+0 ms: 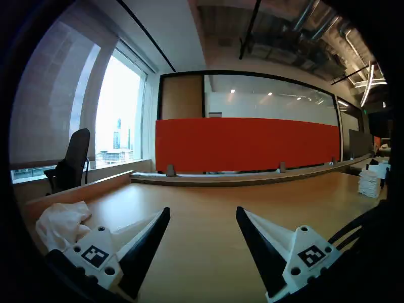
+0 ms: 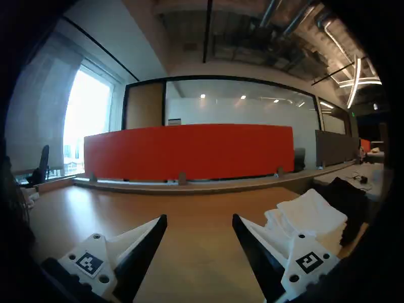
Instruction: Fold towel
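White crumpled towel (image 1: 63, 222) on wooden table (image 1: 262, 192) — left gripper (image 1: 202, 209), right gripper (image 2: 199, 217) (2 total) gape wide, empty.

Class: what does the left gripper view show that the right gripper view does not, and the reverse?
Left gripper view: a crumpled white towel beside the open left gripper. Right gripper view: a black cloth against folded white towels, near the open right gripper. Both: the wooden table, red divider, window; the folded stack seems far off in the left gripper view too.
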`<action>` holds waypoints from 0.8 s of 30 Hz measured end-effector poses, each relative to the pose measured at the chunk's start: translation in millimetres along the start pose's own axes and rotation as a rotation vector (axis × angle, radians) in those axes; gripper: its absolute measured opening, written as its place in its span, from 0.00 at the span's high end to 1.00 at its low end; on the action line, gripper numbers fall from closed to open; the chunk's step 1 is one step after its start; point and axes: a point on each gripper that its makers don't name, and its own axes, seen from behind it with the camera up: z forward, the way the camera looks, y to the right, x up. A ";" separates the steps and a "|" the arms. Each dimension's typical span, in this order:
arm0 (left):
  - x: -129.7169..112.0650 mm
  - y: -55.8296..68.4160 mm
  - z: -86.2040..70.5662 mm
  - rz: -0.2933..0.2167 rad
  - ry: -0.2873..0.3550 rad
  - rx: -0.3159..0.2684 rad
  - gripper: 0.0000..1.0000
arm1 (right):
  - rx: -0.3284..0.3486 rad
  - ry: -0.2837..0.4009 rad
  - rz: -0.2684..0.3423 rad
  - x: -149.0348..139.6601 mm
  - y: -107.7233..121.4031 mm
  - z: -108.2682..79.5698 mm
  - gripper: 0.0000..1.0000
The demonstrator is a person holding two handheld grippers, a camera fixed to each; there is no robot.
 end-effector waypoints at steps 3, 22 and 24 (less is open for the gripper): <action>0.0 0.1 0.0 0.000 0.000 0.000 0.03 | -0.003 -0.001 -0.003 -2.1 0.8 0.1 0.00; -0.4 1.0 -0.4 0.000 0.000 0.000 0.03 | -0.004 0.009 -0.018 -7.6 -0.9 -4.1 0.00; -0.3 1.1 -0.4 0.000 0.000 0.000 0.03 | -0.003 0.009 -0.022 -8.4 -1.8 -4.3 0.00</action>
